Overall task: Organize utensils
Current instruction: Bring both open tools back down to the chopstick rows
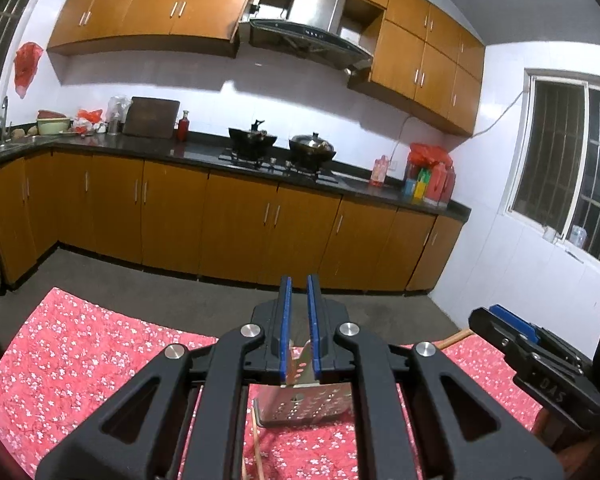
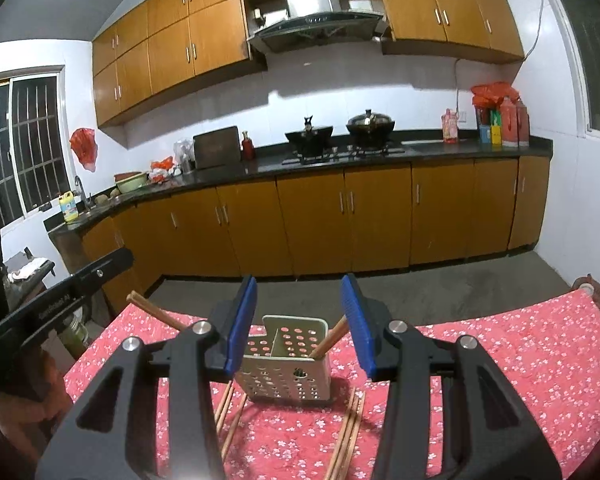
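A perforated metal utensil holder (image 2: 286,364) stands on the red floral tablecloth (image 2: 500,380). One wooden chopstick (image 2: 330,342) leans inside it. Several chopsticks (image 2: 350,428) lie on the cloth in front of it, to the left and right. My right gripper (image 2: 300,320) is open and empty, its blue pads on either side of the holder, just in front of it. My left gripper (image 1: 299,320) is shut on the holder's rim (image 1: 302,360); the holder (image 1: 306,406) shows below the pads. The left gripper's body also shows at the left in the right wrist view (image 2: 60,300).
Beyond the table lies grey floor, then a long counter (image 2: 340,160) with orange cabinets, two pots on a hob and bottles. The right gripper's body (image 1: 540,356) sits at the right of the left wrist view. A chopstick (image 1: 256,440) lies beside the holder.
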`<state>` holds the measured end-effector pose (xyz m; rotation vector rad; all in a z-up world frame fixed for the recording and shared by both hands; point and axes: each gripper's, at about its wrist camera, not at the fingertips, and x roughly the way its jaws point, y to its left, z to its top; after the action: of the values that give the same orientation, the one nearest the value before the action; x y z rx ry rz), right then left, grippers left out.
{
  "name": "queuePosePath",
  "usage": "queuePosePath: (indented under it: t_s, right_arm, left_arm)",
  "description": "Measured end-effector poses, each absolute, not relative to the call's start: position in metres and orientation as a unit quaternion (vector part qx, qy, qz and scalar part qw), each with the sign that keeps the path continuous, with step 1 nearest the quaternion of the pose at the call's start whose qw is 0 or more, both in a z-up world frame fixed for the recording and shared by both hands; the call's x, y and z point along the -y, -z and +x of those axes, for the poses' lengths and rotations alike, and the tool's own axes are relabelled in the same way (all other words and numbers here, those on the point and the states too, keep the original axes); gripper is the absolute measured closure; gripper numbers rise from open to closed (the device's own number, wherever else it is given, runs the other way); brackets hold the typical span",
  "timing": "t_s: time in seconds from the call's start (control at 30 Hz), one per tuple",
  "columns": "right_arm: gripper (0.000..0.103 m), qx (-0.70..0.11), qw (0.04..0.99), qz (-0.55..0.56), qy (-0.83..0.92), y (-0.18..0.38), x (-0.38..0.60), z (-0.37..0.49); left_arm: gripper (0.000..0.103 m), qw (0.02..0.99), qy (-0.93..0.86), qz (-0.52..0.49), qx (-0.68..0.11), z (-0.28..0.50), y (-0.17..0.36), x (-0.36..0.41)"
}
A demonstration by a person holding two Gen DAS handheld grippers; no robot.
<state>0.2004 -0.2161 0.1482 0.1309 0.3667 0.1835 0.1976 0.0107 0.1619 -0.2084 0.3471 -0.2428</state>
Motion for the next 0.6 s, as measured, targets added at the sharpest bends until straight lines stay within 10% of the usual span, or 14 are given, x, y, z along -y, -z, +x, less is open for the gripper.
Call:
queuePosePath:
  t_s: [0.6]
  right_arm:
    - [0.07, -0.331, 0.938, 0.099, -0.035, -0.019, 0.268, 0.167]
  left_arm:
    - [0.094, 0.963, 0.073, -0.073, -0.248, 0.15, -0.085, -0.05]
